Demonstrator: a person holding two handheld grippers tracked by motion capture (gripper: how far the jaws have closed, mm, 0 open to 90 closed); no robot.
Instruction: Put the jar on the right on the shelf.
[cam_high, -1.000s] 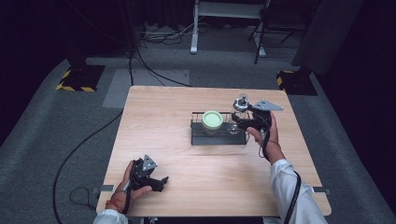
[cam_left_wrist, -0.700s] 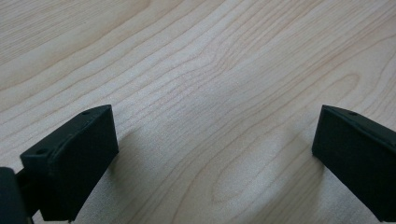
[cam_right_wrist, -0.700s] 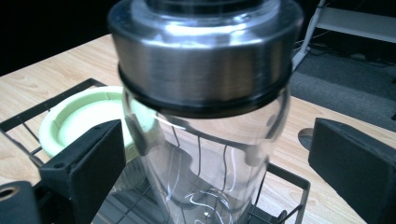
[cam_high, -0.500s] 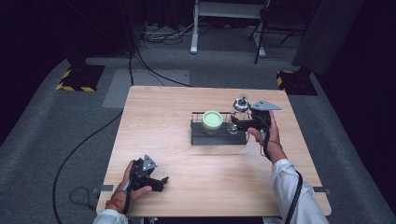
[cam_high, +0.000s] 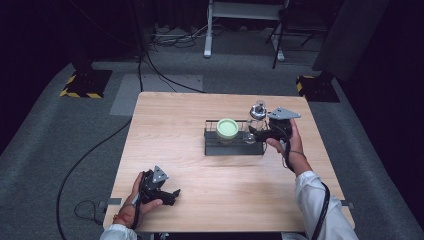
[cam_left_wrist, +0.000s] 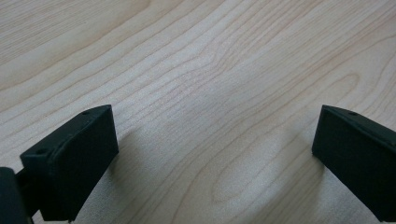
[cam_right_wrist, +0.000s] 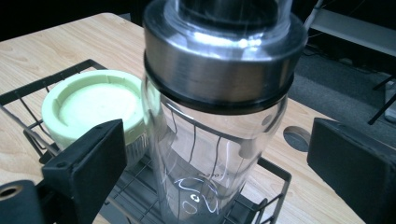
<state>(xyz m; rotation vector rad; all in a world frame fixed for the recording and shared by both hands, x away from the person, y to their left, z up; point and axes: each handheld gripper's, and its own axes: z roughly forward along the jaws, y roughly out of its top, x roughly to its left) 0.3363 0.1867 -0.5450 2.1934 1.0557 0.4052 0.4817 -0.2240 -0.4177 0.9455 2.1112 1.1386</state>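
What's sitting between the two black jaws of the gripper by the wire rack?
A clear glass bottle with a steel collar stands between the right hand-held gripper's open jaws, in the right gripper view, inside the wire rack.

In the right gripper view the glass bottle (cam_right_wrist: 217, 140) runs off the top edge, its steel collar (cam_right_wrist: 219, 60) in frame but the cap above cut away, and its base is lost at the bottom edge. The green-lidded jar (cam_right_wrist: 93, 107) sits half hidden behind the left jaw, lower left. In the high view, the wire rack (cam_high: 234, 147) is too small to count compartments, and the bottle's foot hides behind the right gripper (cam_high: 257, 134).
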